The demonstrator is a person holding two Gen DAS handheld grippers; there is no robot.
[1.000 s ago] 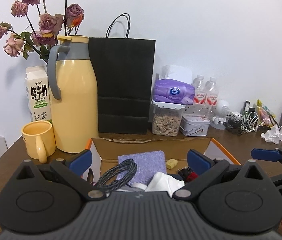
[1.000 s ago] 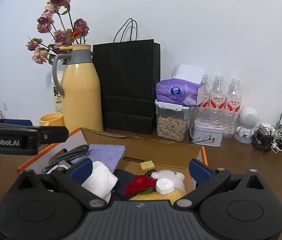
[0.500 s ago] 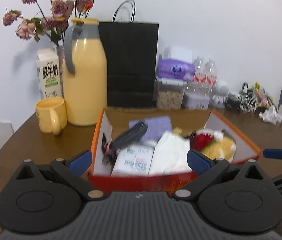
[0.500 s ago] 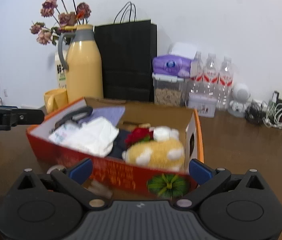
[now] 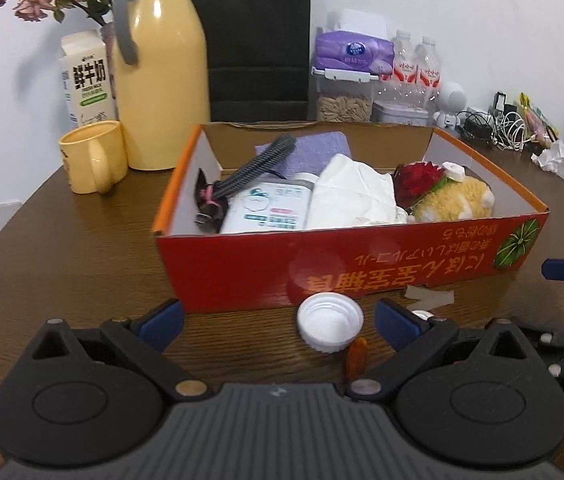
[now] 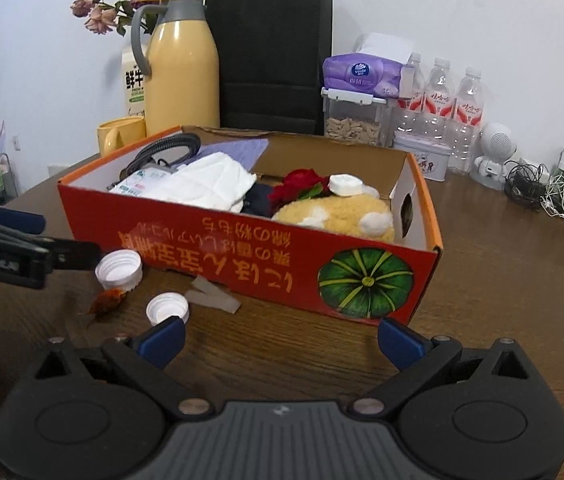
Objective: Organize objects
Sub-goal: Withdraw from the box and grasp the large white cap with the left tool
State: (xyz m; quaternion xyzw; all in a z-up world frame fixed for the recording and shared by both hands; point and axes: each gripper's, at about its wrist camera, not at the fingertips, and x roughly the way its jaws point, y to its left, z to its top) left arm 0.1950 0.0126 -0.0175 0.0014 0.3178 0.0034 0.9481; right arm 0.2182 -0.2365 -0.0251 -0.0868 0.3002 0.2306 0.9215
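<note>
Both grippers have pulled back from over the box (image 5: 345, 264) to the table, the left gripper (image 5: 278, 322) and right gripper (image 6: 280, 338) wide open and empty, so the two loose white caps (image 6: 118, 270) beside the box look next.

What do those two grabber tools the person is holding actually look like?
Both match: a ribbed grey body, two rounded black plastic lobes with linkage arms and silver pivot pins, ending in blue fingertip pads. That holds for the left gripper and the right gripper. No cables show on them.
</note>
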